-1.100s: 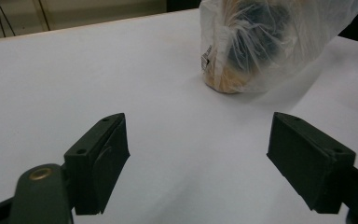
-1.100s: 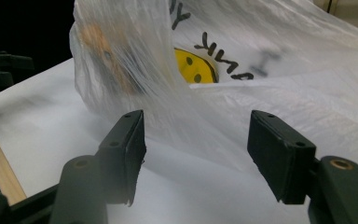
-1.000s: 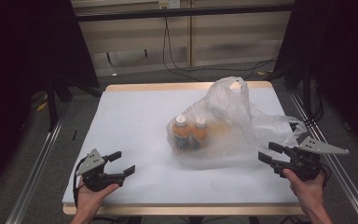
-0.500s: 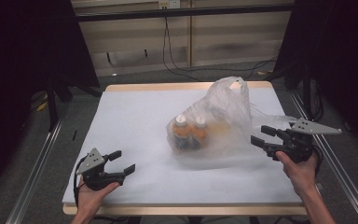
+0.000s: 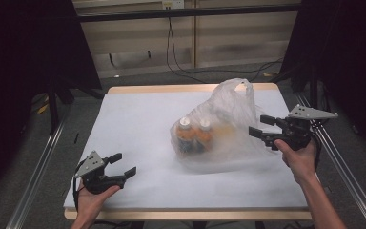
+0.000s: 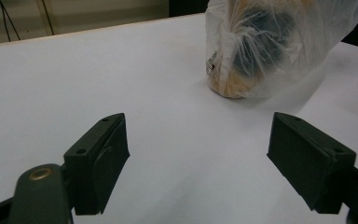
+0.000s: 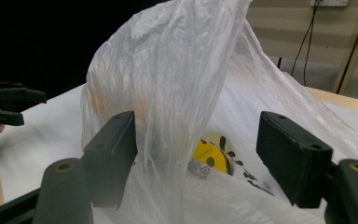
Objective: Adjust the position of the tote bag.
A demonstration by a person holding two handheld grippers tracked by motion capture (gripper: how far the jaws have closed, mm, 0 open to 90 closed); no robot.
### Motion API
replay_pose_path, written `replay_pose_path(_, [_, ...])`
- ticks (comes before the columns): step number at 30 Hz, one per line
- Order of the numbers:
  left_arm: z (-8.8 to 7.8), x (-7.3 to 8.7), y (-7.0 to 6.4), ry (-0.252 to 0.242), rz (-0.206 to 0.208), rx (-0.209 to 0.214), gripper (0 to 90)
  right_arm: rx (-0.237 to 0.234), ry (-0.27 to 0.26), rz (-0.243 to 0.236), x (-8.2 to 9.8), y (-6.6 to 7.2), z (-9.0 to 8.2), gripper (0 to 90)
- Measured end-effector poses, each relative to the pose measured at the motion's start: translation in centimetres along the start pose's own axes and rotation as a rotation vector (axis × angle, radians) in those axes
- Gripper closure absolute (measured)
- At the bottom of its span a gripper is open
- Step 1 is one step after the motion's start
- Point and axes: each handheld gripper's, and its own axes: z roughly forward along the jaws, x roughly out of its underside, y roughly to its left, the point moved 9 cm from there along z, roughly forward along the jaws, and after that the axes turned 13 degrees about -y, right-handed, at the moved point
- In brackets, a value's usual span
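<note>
Right hand-held gripper (image 5: 263, 127) gapes beside the plastic bag (image 5: 221, 124), perhaps touching; left hand-held gripper (image 5: 123, 164) rests low, spread.

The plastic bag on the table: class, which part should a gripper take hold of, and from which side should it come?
Probably the raised handle loop atop the plastic bag, approached from the right, where the open right gripper already faces it. The film there stands up thin and bunched, so the jaws could close across it; lower down, bottles bulge the bag wide.

table (image 5: 138, 124): white top, wood edge | on it: clear plastic bag (image 5: 228, 119) of bottles (image 5: 193, 136)
</note>
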Motion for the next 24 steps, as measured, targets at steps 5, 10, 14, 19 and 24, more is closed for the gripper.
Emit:
replay_pose_path(5, [0.0,0.0,0.1,-0.004,-0.003,0.004,19.5,0.0,-0.009,0.001,-0.3,-0.6,0.8,27.0])
replay_pose_path(10, [0.0,0.1,0.4,0.0,-0.005,-0.01,19.3,-0.013,0.0,0.008,-0.6,-0.7,1.2,26.7])
replay_pose_path(14, [0.0,0.0,0.5,-0.006,-0.012,-0.006,18.7,-0.022,0.019,0.011,-0.7,-0.7,1.8,26.3])
replay_pose_path(19, [0.0,0.0,0.6,-0.002,-0.008,-0.017,18.7,-0.054,0.027,0.018,-0.9,-0.1,2.7,35.6])
replay_pose_path(24, [0.0,0.0,0.5,-0.004,-0.007,-0.009,18.7,-0.068,0.037,0.018,-1.0,0.4,3.2,59.8])
